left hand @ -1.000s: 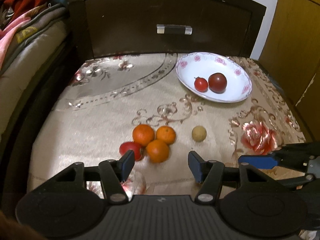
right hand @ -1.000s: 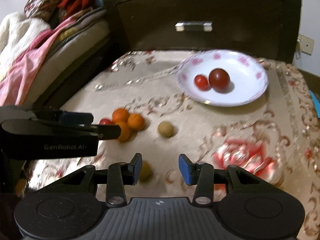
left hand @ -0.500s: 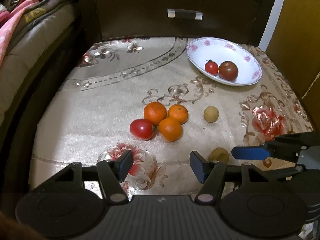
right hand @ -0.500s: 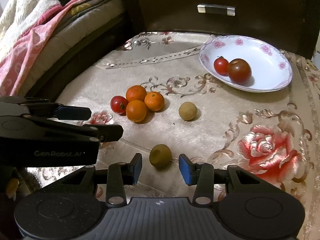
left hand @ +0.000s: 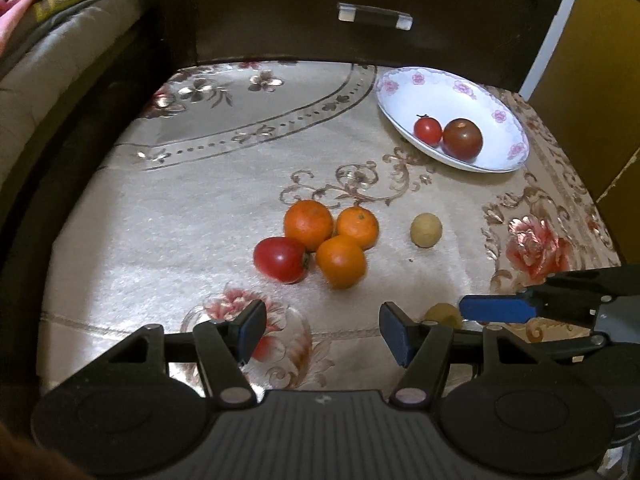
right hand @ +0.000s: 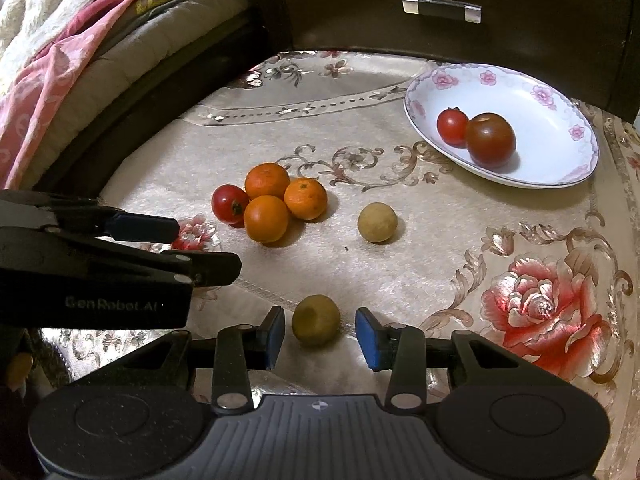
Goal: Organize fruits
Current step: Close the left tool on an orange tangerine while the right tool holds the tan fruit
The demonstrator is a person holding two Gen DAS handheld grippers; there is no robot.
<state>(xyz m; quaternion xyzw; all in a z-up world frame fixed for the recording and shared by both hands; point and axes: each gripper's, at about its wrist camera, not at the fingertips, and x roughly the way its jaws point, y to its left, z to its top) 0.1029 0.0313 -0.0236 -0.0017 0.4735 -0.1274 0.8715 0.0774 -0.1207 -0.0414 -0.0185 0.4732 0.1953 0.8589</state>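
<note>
The right hand-held gripper (right hand: 320, 338) sat low over the near edge of the bench (right hand: 460, 240), its blue pads either side of a dull yellow-green fruit (right hand: 316, 319). Its jaws had just been closing, yet a gap showed on both sides of the fruit, so nothing was pinched. The left hand-held gripper (left hand: 322, 330) hung to the left with its jaws spread and nothing between them; in the right wrist view its black side bore the pale lettering "GenRobot.AI" (the last letters a little smeared).

Farther in on the flowered cloth (right hand: 544, 304), three oranges (right hand: 266, 218) lay bunched together, touching one another, with a red tomato (right hand: 228, 204) pressed against their left side. A pale tan round fruit (right hand: 377, 222) lay alone to the right of that bunch, apart from it. At the far right stood a white plate (right hand: 560, 96) with pink flowers round its rim, holding a small red tomato (right hand: 452, 126) and a larger dark red tomato (right hand: 491, 139) that touched each other.

Behind the bench rose a dark wooden drawer front (right hand: 520, 40) with a shiny handle (right hand: 442, 9). To the far left lay folded bedding (right hand: 60, 48) in pink and cream.
</note>
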